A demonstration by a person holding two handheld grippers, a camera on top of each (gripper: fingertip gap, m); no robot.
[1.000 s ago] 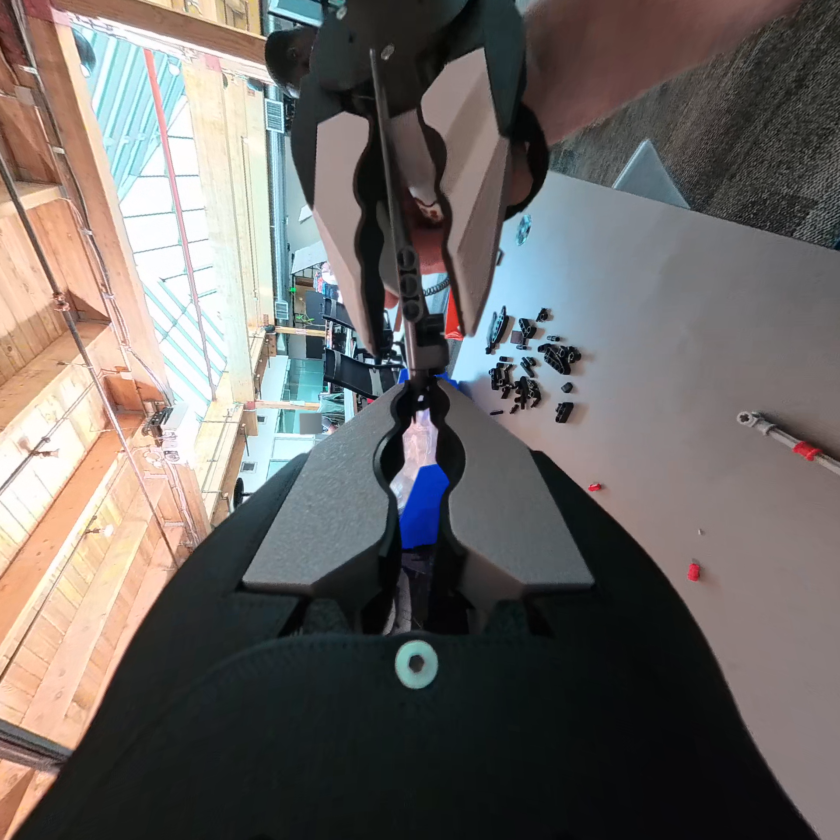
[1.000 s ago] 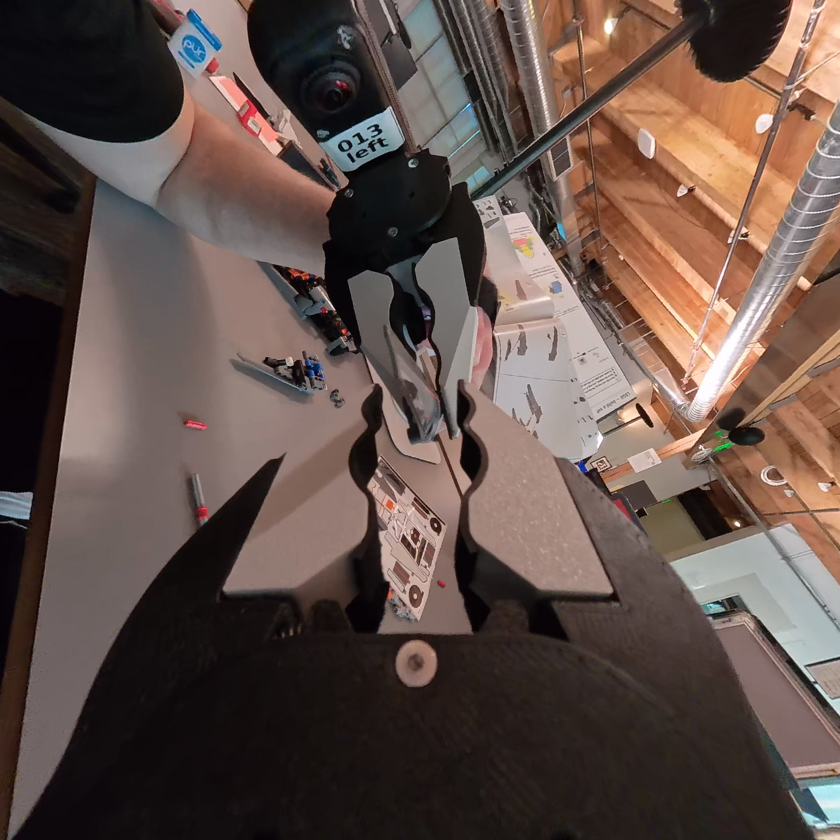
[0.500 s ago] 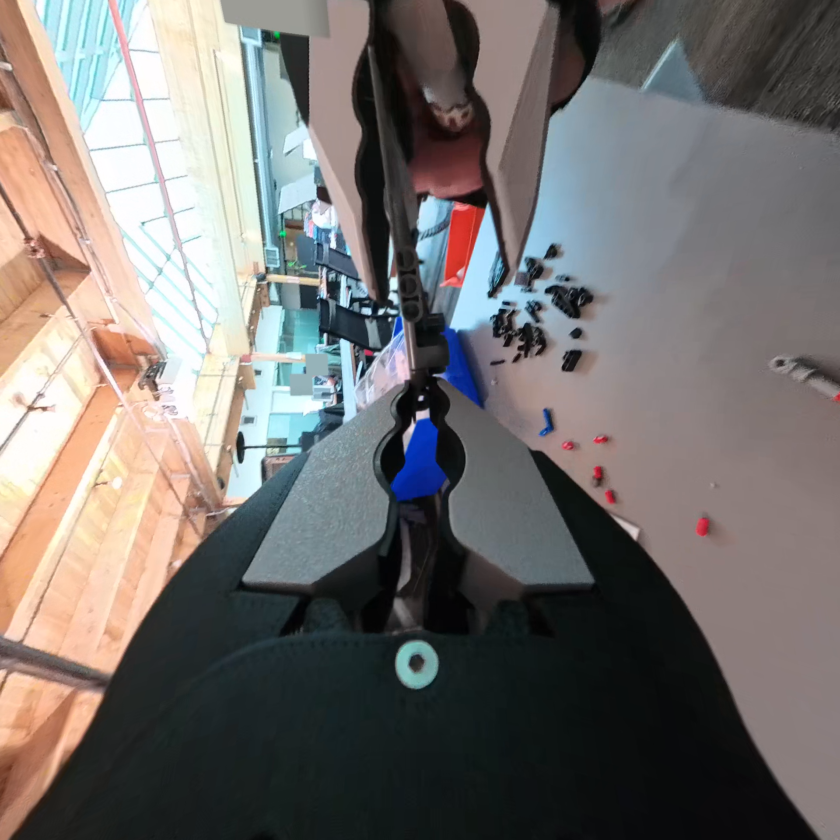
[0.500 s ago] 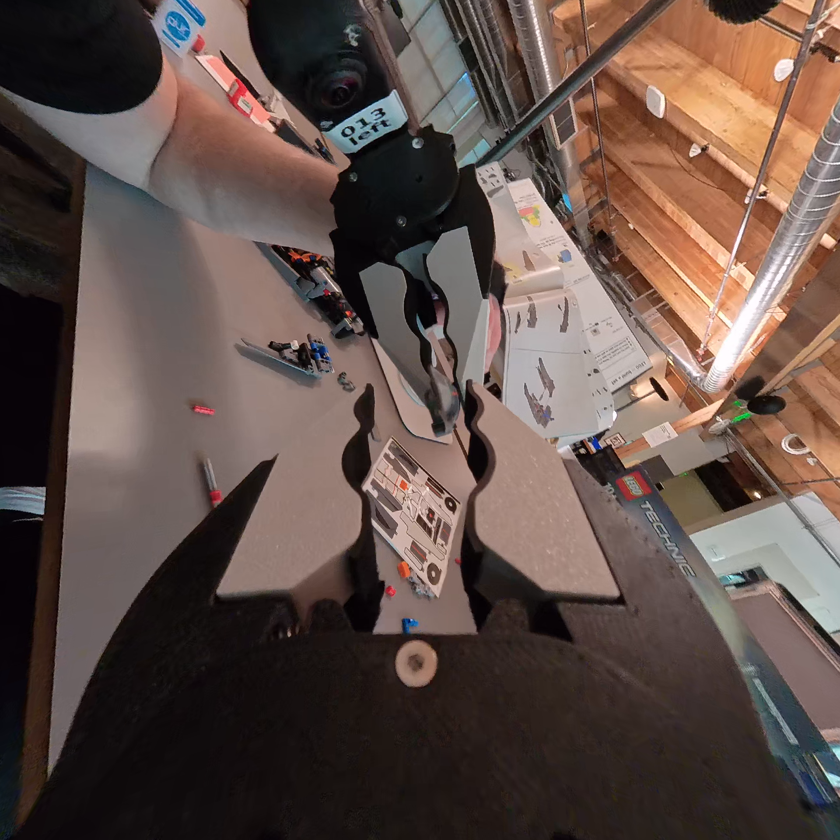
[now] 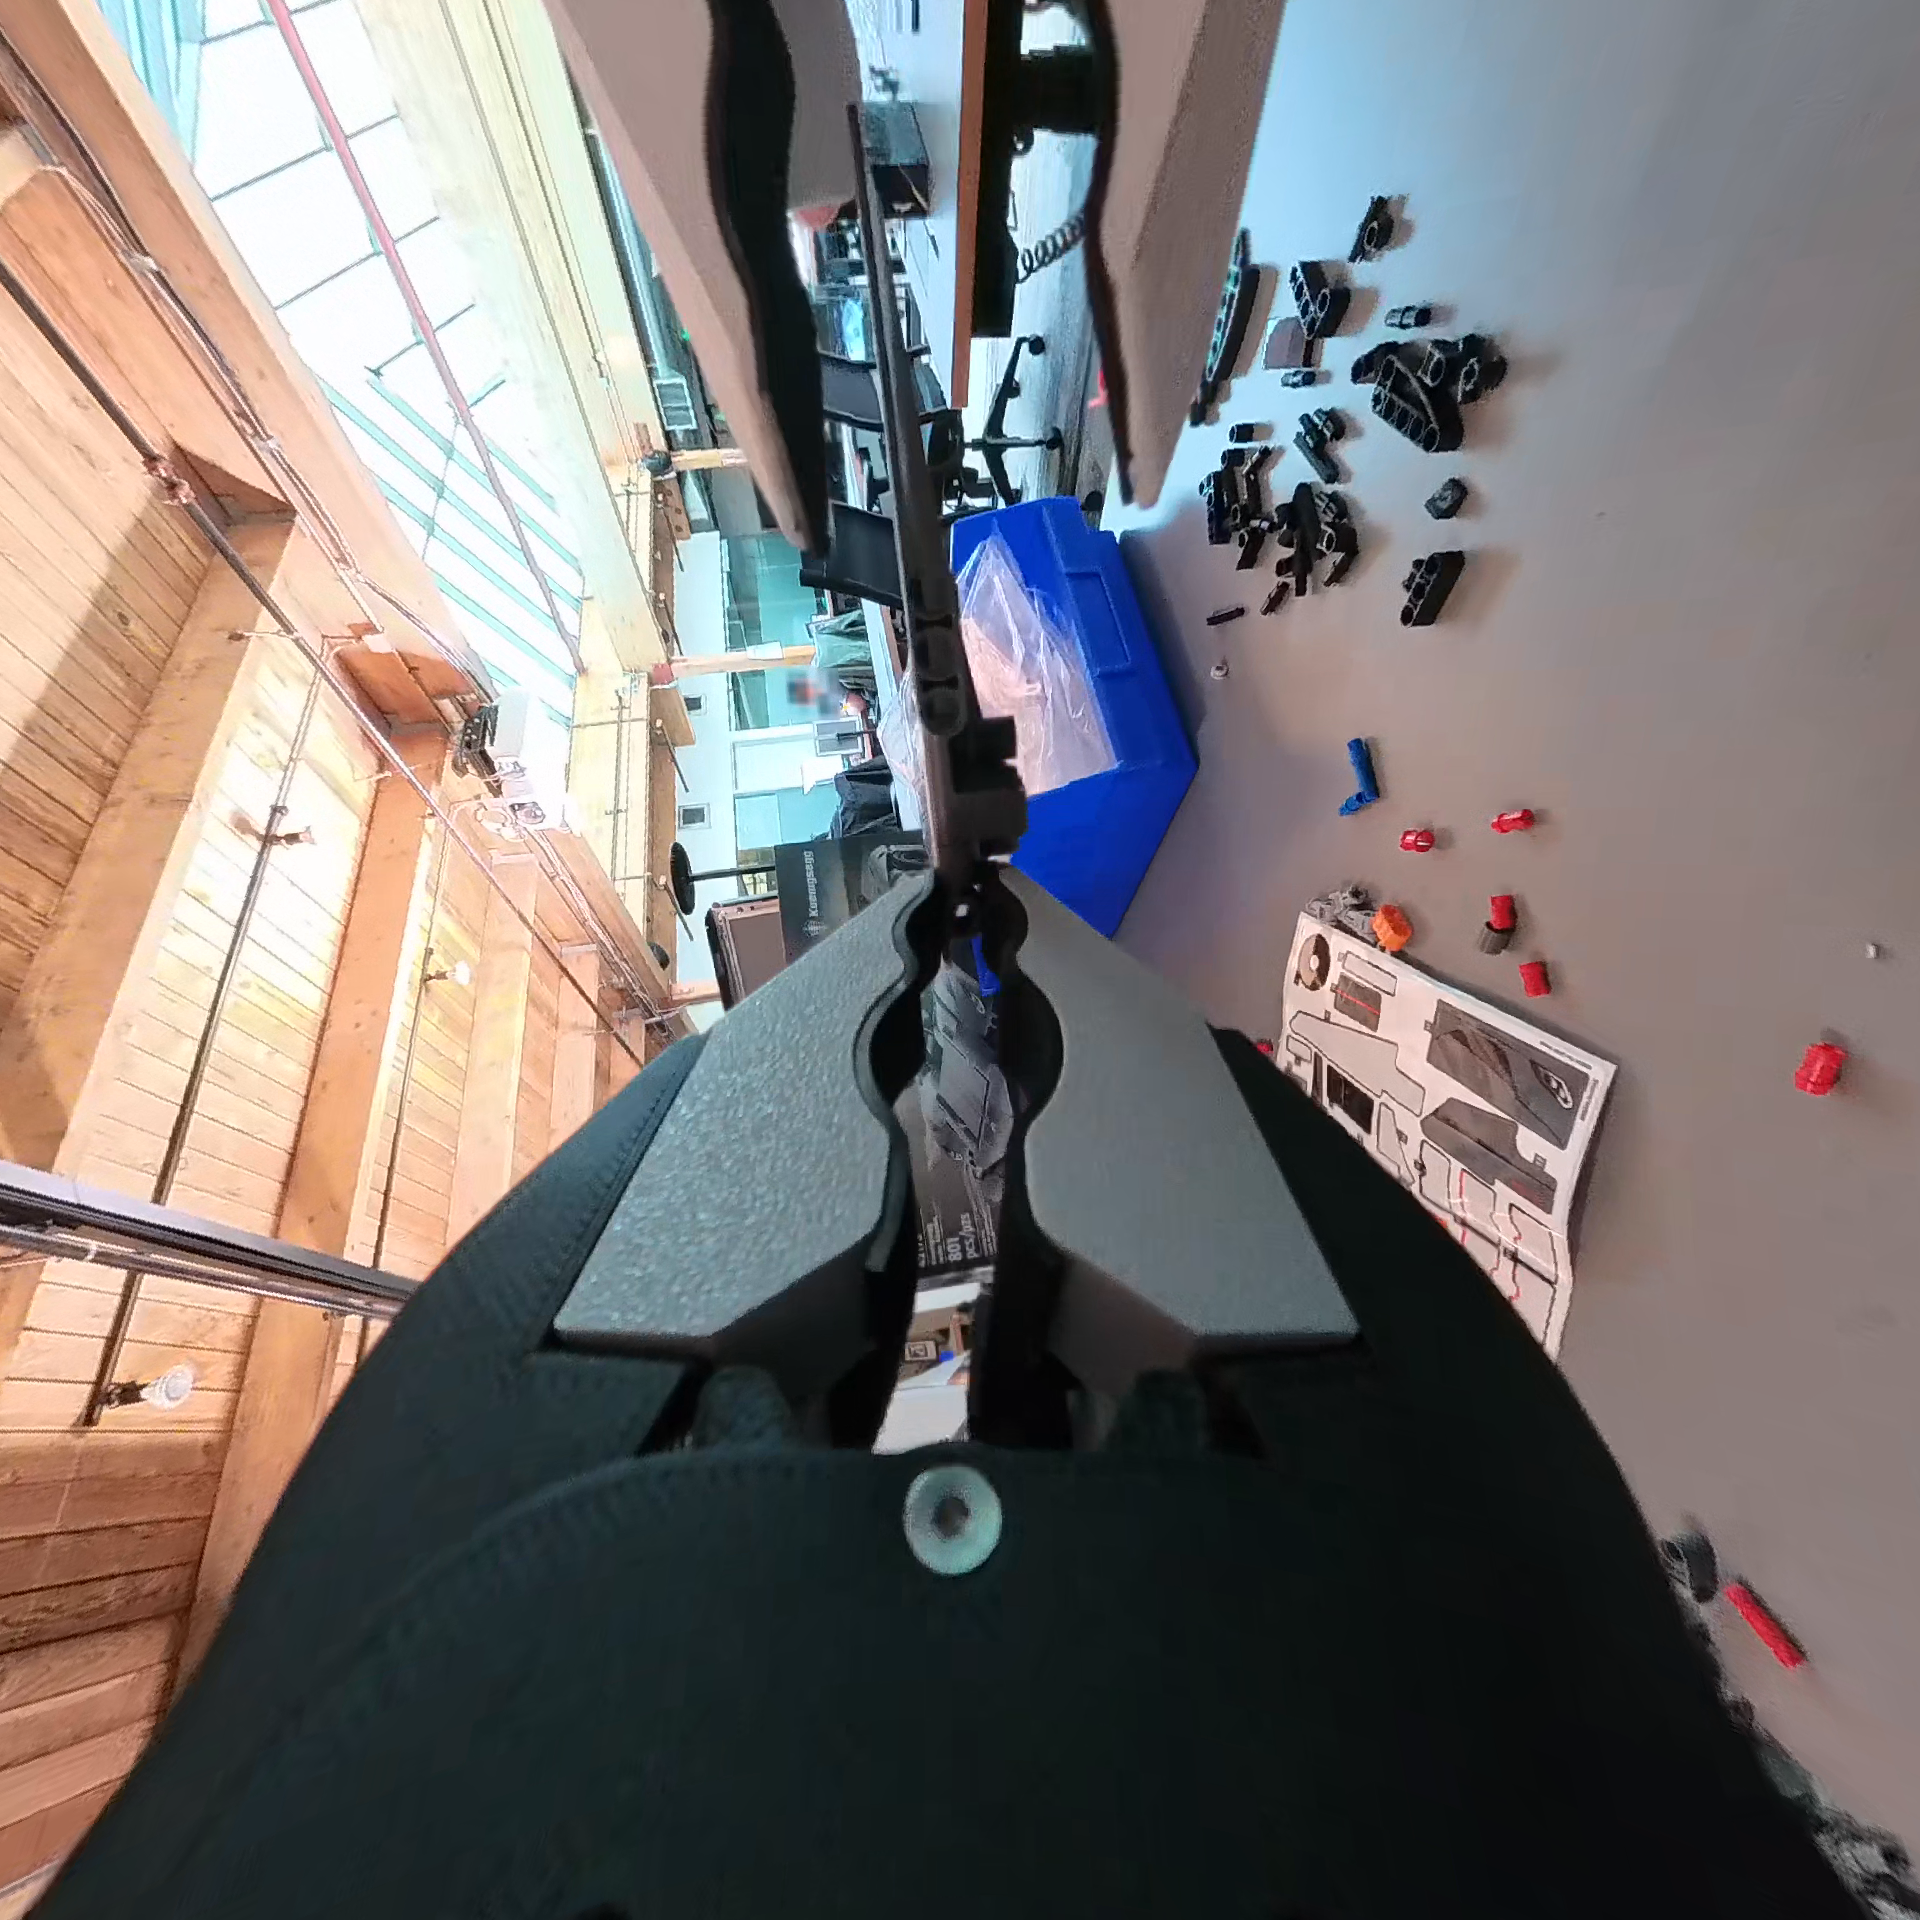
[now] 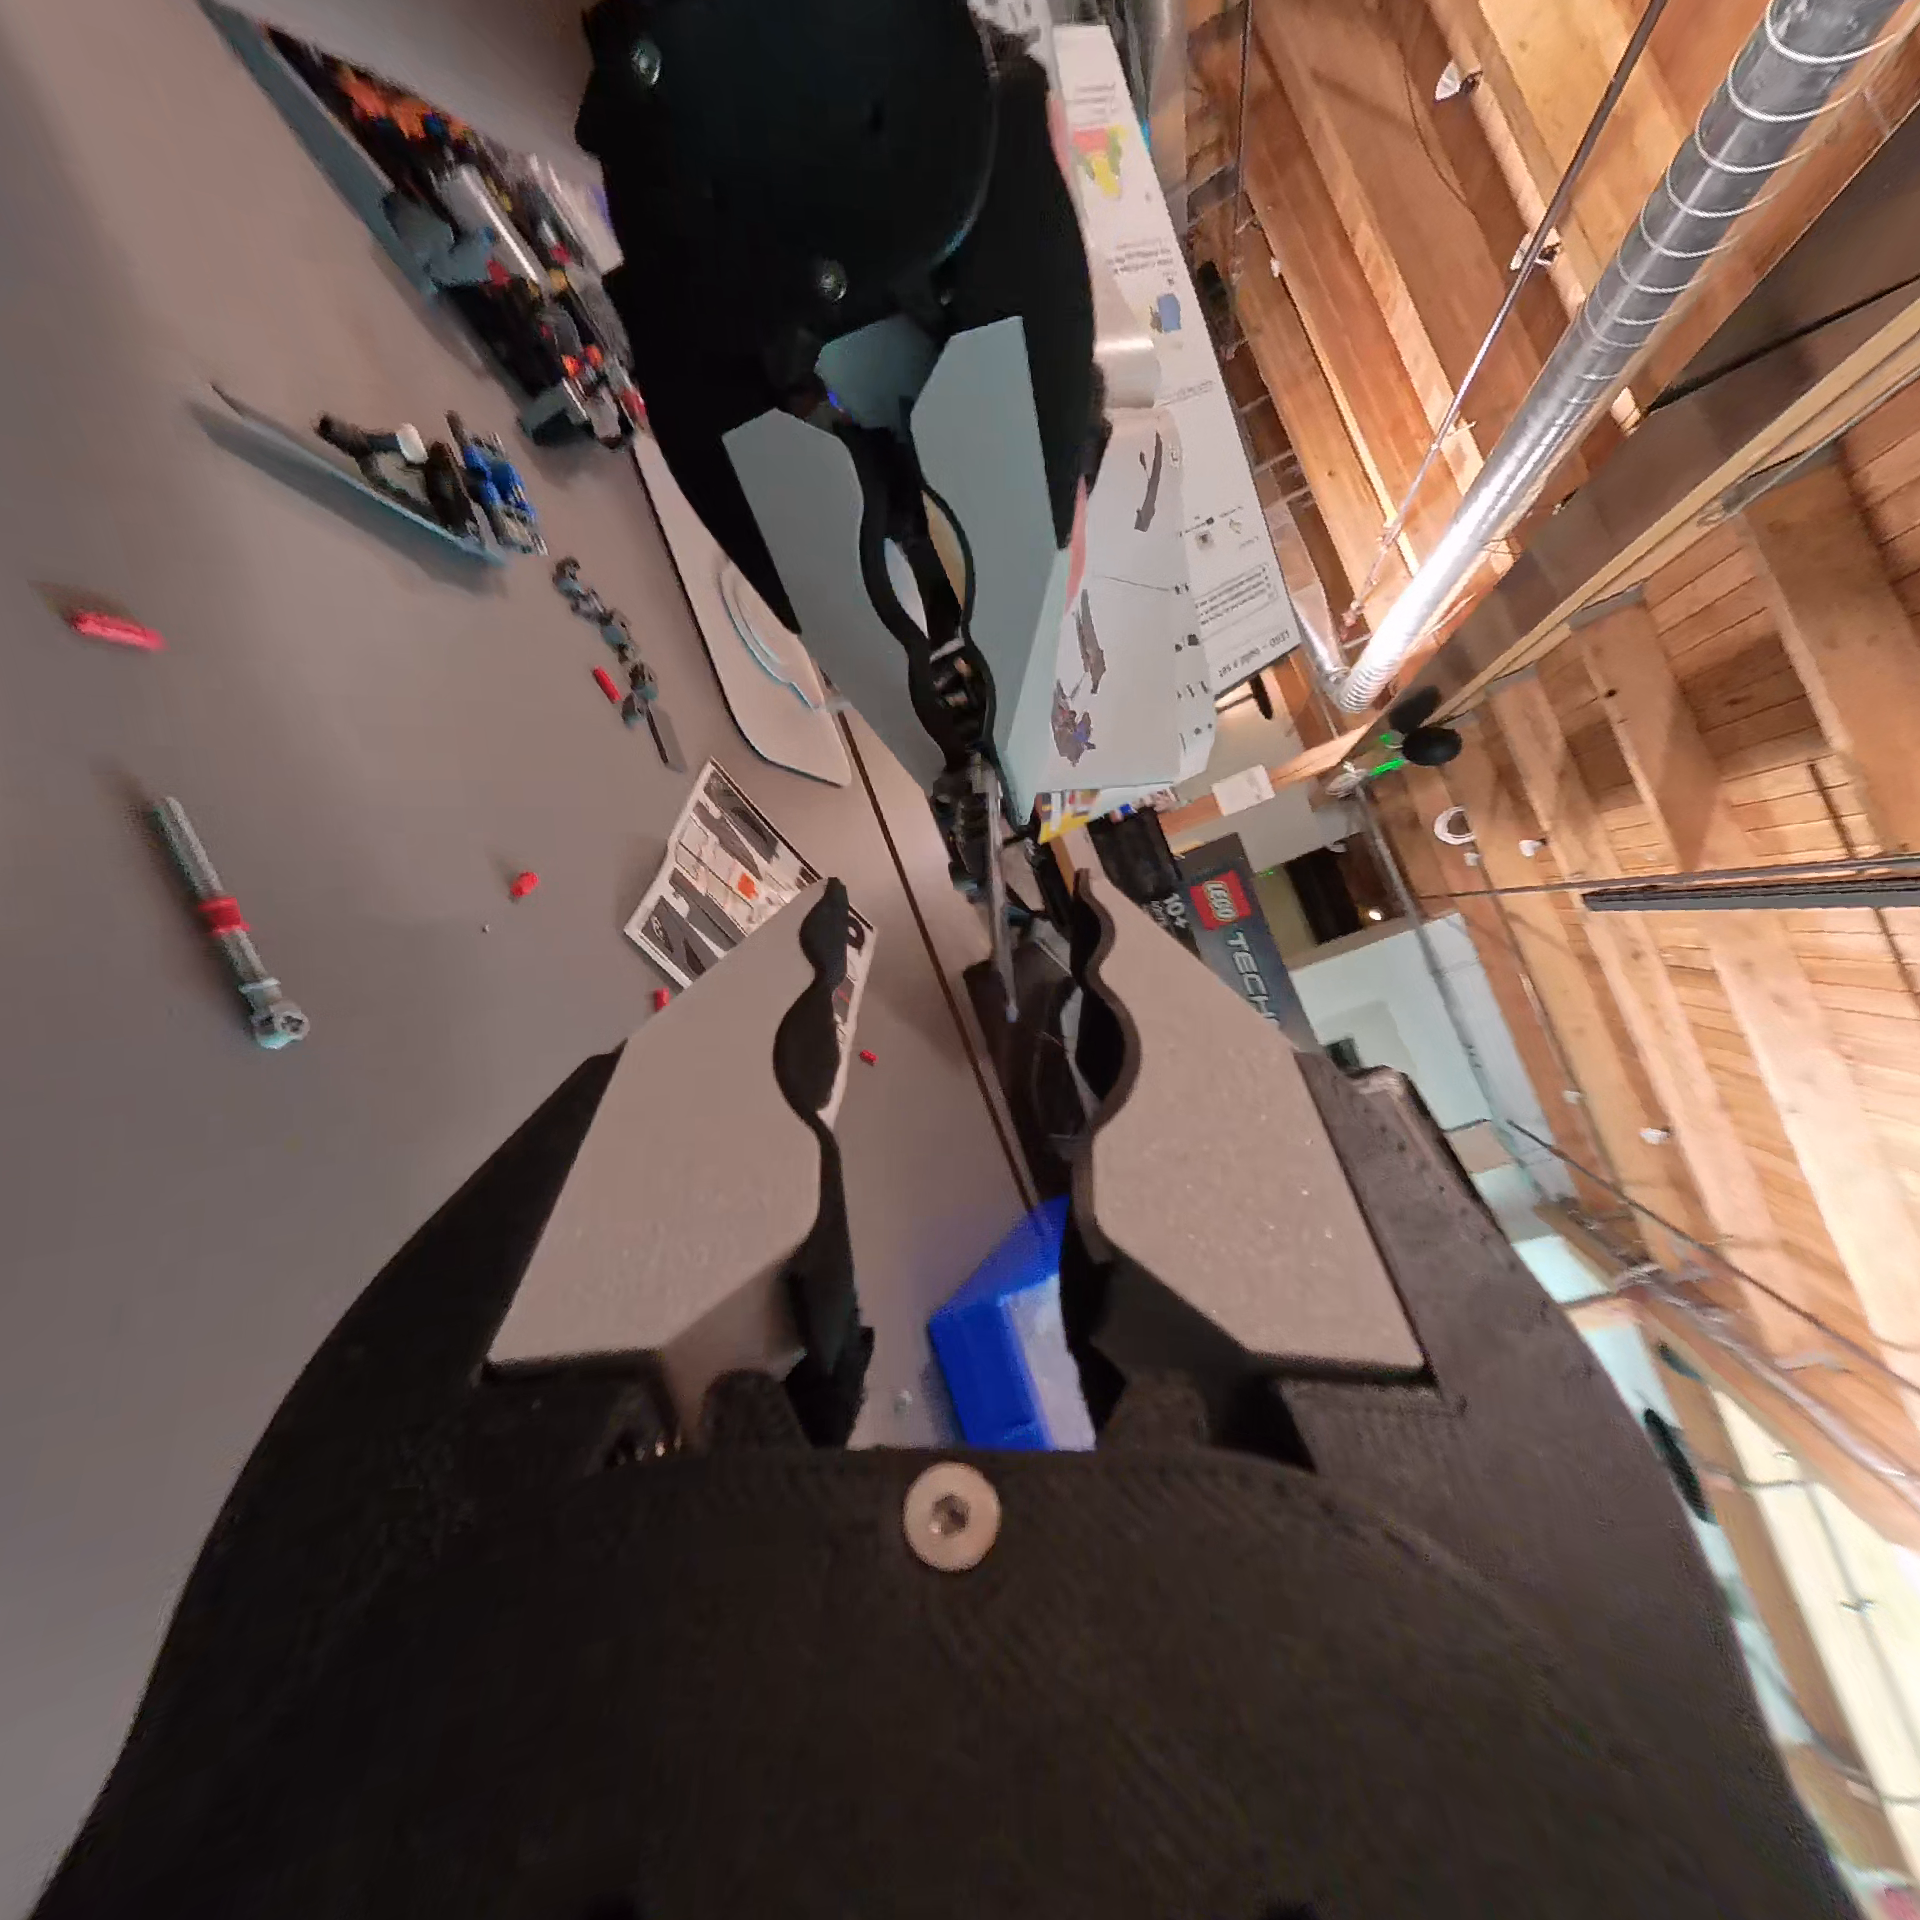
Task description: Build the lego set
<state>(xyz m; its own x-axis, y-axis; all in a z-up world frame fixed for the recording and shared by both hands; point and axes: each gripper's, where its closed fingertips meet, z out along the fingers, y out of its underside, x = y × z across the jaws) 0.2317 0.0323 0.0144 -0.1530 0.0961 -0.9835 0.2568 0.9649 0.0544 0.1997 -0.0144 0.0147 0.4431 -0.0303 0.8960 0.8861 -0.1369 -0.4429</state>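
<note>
My left gripper (image 5: 971,909) is shut on a black lego assembly (image 5: 977,790): a long thin black axle with a black connector block near my fingertips. The axle runs forward between the two fingers of my right gripper (image 5: 971,520), which stand wide apart around it. In the right wrist view my right gripper (image 6: 956,904) is open and empty. The axle tip (image 6: 1000,977) hangs between its fingers, close to the right one. The left gripper (image 6: 961,727) faces it from above, holding the assembly (image 6: 966,810). Both are held above the grey table (image 5: 1662,623).
On the table lie a blue bin (image 5: 1081,707) with a plastic bag, a cluster of black pieces (image 5: 1340,457), scattered red pins (image 5: 1507,914), a sticker sheet (image 5: 1455,1122), a grey axle with a red bush (image 6: 223,914), a parts tray (image 6: 416,488) and an open instruction booklet (image 6: 1143,582). One gripper's finger ends stand about 6 cm off the other's.
The two grippers have come closer together. The axle now reaches deeper between the right gripper's fingers. Both views have swung across the table.
</note>
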